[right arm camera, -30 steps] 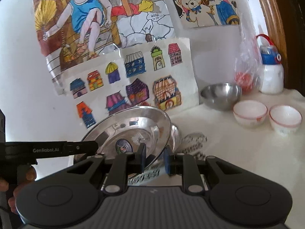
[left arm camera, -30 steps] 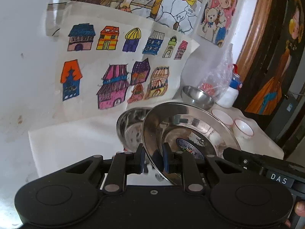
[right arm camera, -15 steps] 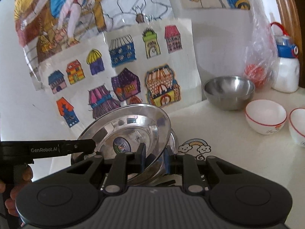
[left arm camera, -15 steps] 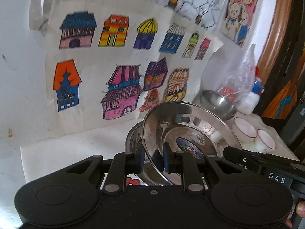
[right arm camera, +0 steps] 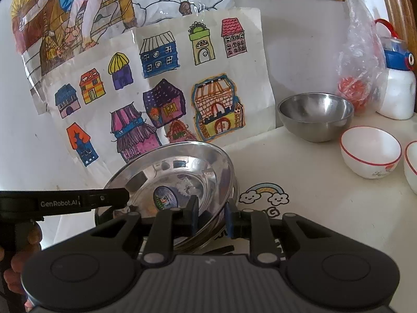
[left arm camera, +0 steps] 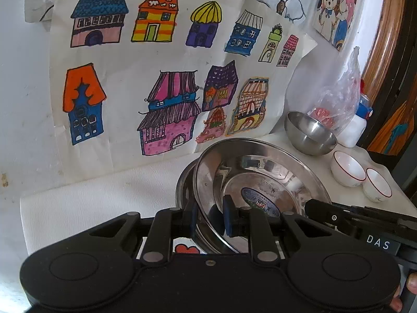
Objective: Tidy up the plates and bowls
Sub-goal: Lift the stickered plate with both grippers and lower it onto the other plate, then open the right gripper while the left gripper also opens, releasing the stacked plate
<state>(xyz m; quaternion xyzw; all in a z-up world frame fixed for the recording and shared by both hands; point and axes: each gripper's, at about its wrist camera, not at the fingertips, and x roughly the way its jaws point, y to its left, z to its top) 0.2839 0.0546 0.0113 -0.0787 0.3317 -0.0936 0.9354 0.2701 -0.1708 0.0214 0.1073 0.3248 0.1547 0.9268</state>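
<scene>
A shiny steel plate (left arm camera: pixel 260 180) is held tilted over a second steel plate (left arm camera: pixel 185 182) that lies beneath it on the white desk (right arm camera: pixel 325 208). The left gripper (left arm camera: pixel 210 217) pinches the upper plate's rim at about seven o'clock in its own view, blue pads on either side of the metal. The right gripper (right arm camera: pixel 211 217) straddles the opposite rim, near five o'clock of the plate in its view; its jaws are narrowly spread with the rim between them, and I cannot tell whether the pads press on it. At two o'clock from the plates sits a steel bowl (right arm camera: pixel 316 116), and further right two white bowls with red rims (right arm camera: pixel 370 151) stand side by side. Behind the bowl, a plastic bag (right arm camera: pixel 357 60) leans beside a white bottle (right arm camera: pixel 396 88). Drawings of houses (left arm camera: pixel 166 78) hang on the wall.
</scene>
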